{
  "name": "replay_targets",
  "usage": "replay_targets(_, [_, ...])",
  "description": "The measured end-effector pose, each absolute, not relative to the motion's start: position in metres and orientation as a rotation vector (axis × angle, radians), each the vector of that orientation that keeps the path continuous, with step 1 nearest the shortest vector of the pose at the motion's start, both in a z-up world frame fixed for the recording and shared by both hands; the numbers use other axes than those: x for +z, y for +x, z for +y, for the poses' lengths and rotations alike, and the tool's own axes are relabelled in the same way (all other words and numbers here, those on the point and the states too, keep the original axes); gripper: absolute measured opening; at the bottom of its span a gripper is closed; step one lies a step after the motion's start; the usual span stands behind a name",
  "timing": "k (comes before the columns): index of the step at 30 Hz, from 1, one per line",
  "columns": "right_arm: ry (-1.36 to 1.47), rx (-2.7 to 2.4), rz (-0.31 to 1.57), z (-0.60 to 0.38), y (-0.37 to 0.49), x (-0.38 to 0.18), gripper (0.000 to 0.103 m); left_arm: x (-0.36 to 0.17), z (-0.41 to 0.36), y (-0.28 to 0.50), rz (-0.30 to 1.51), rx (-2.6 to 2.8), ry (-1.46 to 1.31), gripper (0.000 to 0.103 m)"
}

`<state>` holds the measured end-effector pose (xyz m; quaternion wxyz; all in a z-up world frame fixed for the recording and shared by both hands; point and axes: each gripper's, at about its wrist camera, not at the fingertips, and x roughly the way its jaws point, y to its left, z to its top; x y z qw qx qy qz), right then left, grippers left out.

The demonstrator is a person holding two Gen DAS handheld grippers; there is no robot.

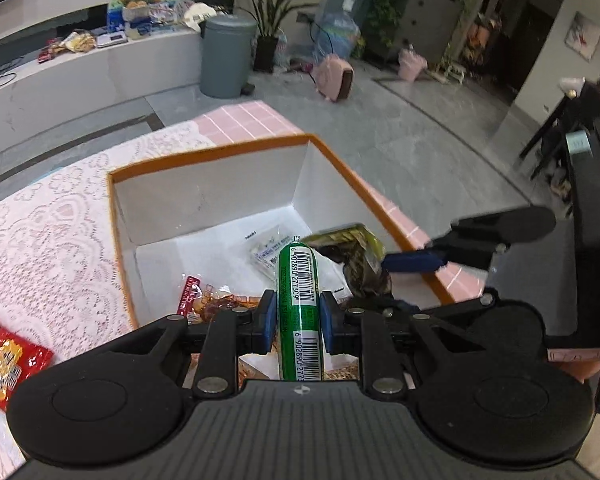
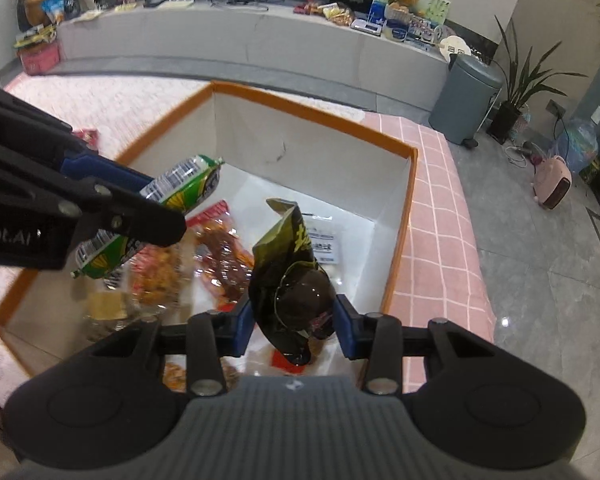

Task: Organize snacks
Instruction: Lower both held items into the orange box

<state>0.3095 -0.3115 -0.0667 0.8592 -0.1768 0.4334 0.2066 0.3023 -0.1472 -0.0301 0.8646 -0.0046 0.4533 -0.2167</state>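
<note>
An orange-rimmed white box (image 1: 204, 160) stands on the lace-covered table; it also shows in the right wrist view (image 2: 396, 148). My left gripper (image 1: 299, 316) is shut on a green sausage stick (image 1: 298, 280) and holds it over the box. In the right wrist view the left gripper (image 2: 148, 200) holds that green stick (image 2: 188, 184) at left. My right gripper (image 2: 294, 320) is shut on a dark olive snack packet (image 2: 292, 280), also above the box. That packet (image 1: 352, 252) shows in the left wrist view. Red snack packs (image 2: 220, 256) and a clear white packet (image 1: 268, 248) lie inside.
A red snack packet (image 1: 4, 360) lies on the lace cloth (image 1: 40, 240) left of the box. A pink checked cloth (image 2: 440, 220) covers the table's right part. A grey bin (image 2: 464, 100), a plant pot and a pink heater (image 2: 552, 184) stand on the floor beyond.
</note>
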Motion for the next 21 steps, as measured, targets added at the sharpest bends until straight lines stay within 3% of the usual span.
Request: replay_targets(21, [-0.574,0.491,0.926,-0.290,0.334,-0.096,0.037,-0.065,-0.155,0.329,1.112,-0.414,0.057,0.025])
